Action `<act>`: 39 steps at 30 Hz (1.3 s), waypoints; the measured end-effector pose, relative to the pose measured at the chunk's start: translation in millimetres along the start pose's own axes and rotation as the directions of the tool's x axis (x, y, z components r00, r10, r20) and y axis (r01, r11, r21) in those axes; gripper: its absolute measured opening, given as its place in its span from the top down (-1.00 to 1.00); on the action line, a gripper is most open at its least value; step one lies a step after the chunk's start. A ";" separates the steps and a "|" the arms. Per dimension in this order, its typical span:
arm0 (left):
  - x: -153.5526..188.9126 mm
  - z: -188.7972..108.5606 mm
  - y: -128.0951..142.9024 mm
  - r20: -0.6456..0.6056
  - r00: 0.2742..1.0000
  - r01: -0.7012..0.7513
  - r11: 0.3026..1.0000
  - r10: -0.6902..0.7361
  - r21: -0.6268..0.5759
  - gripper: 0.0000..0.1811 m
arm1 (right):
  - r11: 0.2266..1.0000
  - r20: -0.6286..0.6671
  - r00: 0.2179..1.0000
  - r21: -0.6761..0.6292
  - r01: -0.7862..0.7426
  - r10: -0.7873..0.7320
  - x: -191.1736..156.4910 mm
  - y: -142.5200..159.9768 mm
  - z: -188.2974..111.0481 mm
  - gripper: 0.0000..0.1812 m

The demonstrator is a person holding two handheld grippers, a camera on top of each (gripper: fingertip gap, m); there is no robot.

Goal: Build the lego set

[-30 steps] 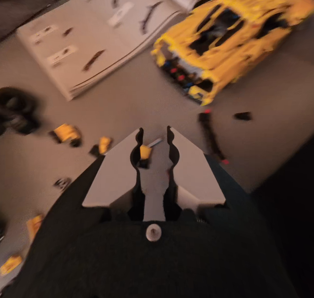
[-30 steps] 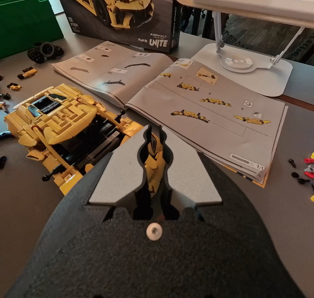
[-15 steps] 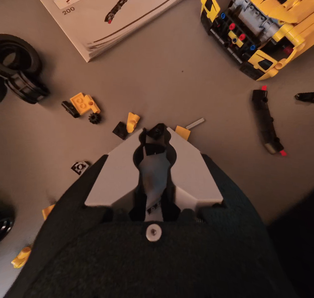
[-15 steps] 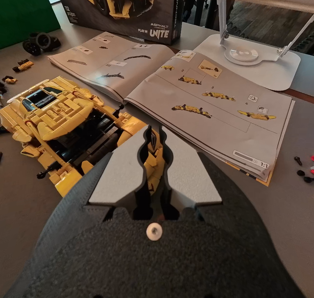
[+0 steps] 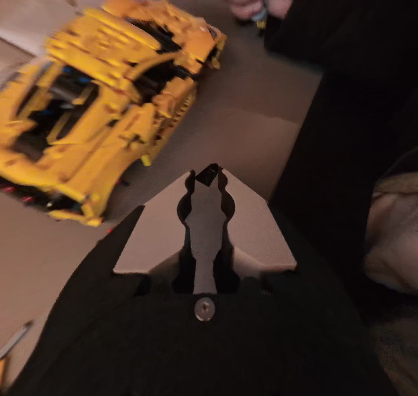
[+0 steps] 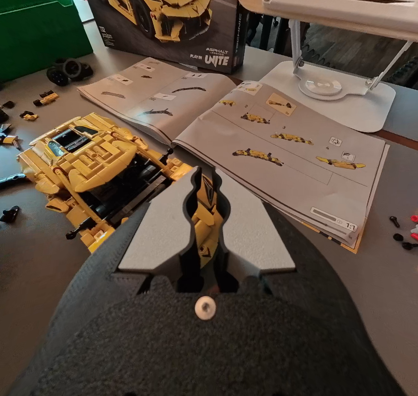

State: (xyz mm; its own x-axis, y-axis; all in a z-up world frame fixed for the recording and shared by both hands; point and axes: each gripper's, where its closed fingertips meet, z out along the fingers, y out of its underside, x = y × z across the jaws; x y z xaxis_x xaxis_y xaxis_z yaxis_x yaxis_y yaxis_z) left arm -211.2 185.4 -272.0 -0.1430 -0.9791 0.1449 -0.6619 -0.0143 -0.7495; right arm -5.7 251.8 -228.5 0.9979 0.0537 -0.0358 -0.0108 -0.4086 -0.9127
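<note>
Yellow lego car (image 6: 86,165), part-built, black interior exposed, wheels off.

Yellow car (image 6: 90,165) w/ black gaps; grey booklet (image 6: 282,150); green bin (image 6: 40,30); held piece (image 5: 207,175) prob. black (blurry).

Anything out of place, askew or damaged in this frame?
Nothing looks damaged. The yellow car sits on the table with loose parts scattered beside it, as expected mid-build. The left gripper pinches a small black piece. The left wrist view is motion-blurred.
</note>
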 end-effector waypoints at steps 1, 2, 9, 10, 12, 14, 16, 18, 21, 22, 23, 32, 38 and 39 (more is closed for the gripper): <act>3.2 10.0 2.6 0.017 1.000 -0.014 0.999 0.015 -0.031 0.78 | 1.000 0.001 1.000 0.002 -0.002 0.002 0.0 -0.3 -0.2 0.91; 3.1 17.0 3.6 0.040 0.999 -0.023 0.999 0.025 -0.045 0.78 | 1.000 0.004 1.000 0.003 -0.006 0.006 -0.1 -0.3 -0.3 0.91; -5.1 24.6 12.2 0.129 0.988 -0.069 0.991 0.083 -0.115 0.69 | 1.000 0.020 1.000 0.004 -0.016 0.016 -2.2 -1.1 -1.1 0.91; -6.7 20.1 11.4 0.132 0.989 -0.047 0.994 0.061 -0.102 0.60 | 1.000 0.021 1.000 0.004 -0.014 0.014 -2.6 -1.4 -1.3 0.91; -15.2 2.3 11.5 0.145 0.989 0.001 0.998 0.007 -0.061 0.51 | 1.000 0.021 1.000 0.006 -0.013 0.013 -2.7 -1.8 -1.7 0.91; -35.5 -24.0 18.3 0.201 0.979 0.039 0.999 -0.036 -0.011 0.51 | 1.000 0.022 1.000 0.007 -0.018 0.018 -2.3 -2.1 -1.9 0.91; -57.5 -46.9 31.5 0.262 0.961 0.092 0.996 -0.093 0.016 0.51 | 1.000 0.027 0.999 0.009 -0.024 0.024 -3.0 -2.6 -2.1 0.91; -72.2 -57.9 50.9 0.301 0.941 0.173 0.984 -0.154 -0.038 0.51 | 1.000 0.035 0.999 0.011 -0.027 0.026 -5.0 -3.5 -2.2 0.91; -81.2 -58.1 68.0 0.337 0.927 0.209 0.973 -0.164 -0.101 0.51 | 1.000 0.037 0.999 0.012 -0.019 0.019 -7.1 -3.9 -2.0 0.91; -81.5 -56.1 70.0 0.343 0.926 0.209 0.971 -0.159 -0.113 0.52 | 1.000 0.035 0.999 0.012 -0.017 0.017 -7.1 -3.7 -1.9 0.91; -81.0 -54.5 69.5 0.346 0.926 0.200 0.973 -0.151 -0.112 0.57 | 1.000 0.034 0.999 0.010 -0.017 0.016 -7.1 -3.3 -1.7 0.91; -91.7 -77.2 38.6 0.300 0.927 0.214 0.974 -0.226 0.072 0.82 | 0.991 0.206 0.975 0.121 0.061 -0.085 -49.3 -21.1 -9.0 0.86; -53.3 -112.4 -65.7 0.009 0.995 0.087 0.878 -0.104 0.471 0.83 | 0.980 0.624 0.765 0.191 0.049 -0.160 -160.2 -31.0 -29.5 0.67; -40.4 -112.4 -79.7 -0.114 0.989 0.137 0.848 -0.091 0.512 0.83 | 0.973 0.663 0.723 0.222 0.058 -0.194 -175.5 -34.9 -35.1 0.66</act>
State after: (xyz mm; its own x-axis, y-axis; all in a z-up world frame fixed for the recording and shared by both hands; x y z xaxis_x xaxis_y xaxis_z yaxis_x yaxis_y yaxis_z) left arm -235.3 248.9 -145.5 -0.1653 -0.9442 0.2849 -0.2042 -0.2499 -0.9465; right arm -178.1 224.7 -176.1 0.6817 0.7220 -0.1183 0.0335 -0.1923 -0.9808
